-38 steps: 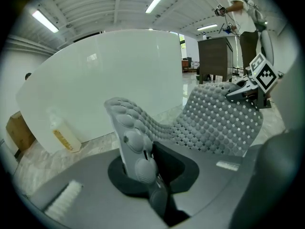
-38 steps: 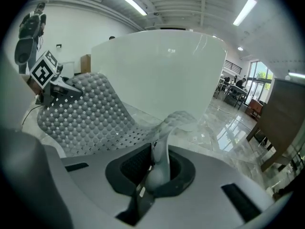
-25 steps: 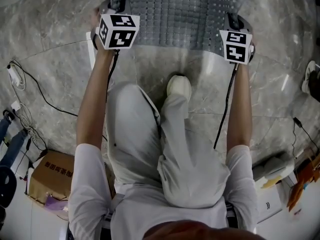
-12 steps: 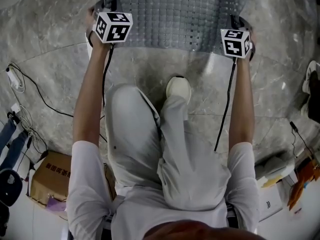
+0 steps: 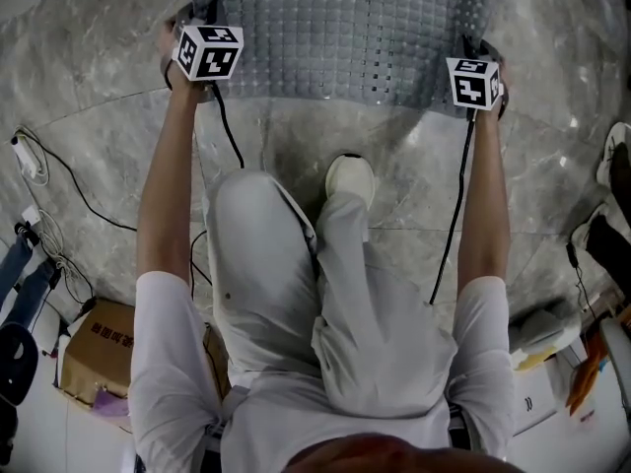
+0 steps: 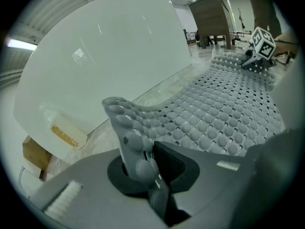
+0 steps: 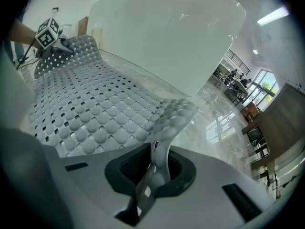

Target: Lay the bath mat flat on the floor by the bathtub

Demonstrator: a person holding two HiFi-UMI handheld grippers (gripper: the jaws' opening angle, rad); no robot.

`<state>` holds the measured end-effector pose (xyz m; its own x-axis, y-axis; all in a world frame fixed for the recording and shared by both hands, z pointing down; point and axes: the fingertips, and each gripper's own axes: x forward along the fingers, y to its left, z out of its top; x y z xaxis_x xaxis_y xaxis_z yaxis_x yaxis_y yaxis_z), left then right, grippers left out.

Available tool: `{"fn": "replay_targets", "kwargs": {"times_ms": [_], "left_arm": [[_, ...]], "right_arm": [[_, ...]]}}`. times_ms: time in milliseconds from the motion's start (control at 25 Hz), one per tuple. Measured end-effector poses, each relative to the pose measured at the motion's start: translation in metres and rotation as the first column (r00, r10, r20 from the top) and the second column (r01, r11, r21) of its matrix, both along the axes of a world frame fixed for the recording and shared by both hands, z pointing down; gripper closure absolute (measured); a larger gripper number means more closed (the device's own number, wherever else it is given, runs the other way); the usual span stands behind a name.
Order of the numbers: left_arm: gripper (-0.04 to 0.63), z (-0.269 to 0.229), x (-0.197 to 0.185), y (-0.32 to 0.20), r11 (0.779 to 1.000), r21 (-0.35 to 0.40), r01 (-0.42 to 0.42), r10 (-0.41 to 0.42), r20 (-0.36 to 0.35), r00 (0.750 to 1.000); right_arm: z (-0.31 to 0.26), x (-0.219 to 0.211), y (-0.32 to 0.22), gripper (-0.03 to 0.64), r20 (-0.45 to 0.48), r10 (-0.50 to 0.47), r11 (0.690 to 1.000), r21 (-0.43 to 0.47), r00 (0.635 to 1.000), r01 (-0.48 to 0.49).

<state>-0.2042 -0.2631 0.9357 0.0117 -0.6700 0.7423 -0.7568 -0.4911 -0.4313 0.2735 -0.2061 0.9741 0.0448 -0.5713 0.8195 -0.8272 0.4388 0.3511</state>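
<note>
The grey perforated bath mat [image 5: 335,37] is stretched between both grippers over the marble floor, in front of the person's legs. My left gripper [image 5: 200,16] pinches its near left corner, which stands curled up between the jaws [image 6: 145,163]. My right gripper [image 5: 473,45] pinches the near right corner [image 7: 155,171]. Both pairs of jaws are opening slightly, with the mat corner still between the pads. The mat [image 6: 224,113] sags towards the floor beside the white bathtub [image 6: 105,56], and its knobbly surface [image 7: 90,109] runs along the tub wall [image 7: 167,37].
The person's shoe [image 5: 350,175] stands on the floor just behind the mat's near edge. Cables [image 5: 59,180] trail at the left, near a cardboard box [image 5: 99,348]. Another shoe [image 5: 616,151] and clutter lie at the right. A brown box [image 6: 35,151] sits by the tub.
Both grippers have moved forward, away from the person, carrying the mat's near edge with them. The arms are more stretched out and the mat lies farther ahead.
</note>
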Motion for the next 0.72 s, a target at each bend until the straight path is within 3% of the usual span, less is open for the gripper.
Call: {"fn": "replay_targets", "kwargs": {"times_ms": [280,520,720], "left_arm": [[0.561,0.021,-0.013,-0.007,0.999,-0.049,0.02,-0.02,0.012,1.0],[0.551,0.038,-0.021,-0.011,0.995,-0.099,0.016,-0.018,-0.016,1.0],[0.54,0.043,-0.027,-0.012,0.992,-0.124,0.018,-0.028,-0.077,0.997]], "right_arm": [[0.017,0.011,0.0,0.578,0.016,0.0,0.999,-0.042,1.0,0.001],[0.024,0.017,-0.002,0.574,0.138,0.047,0.998,-0.041,0.989,-0.042],[0.023,0.019,-0.003,0.566,0.293,0.058,0.998,-0.03,0.954,-0.051]]}}
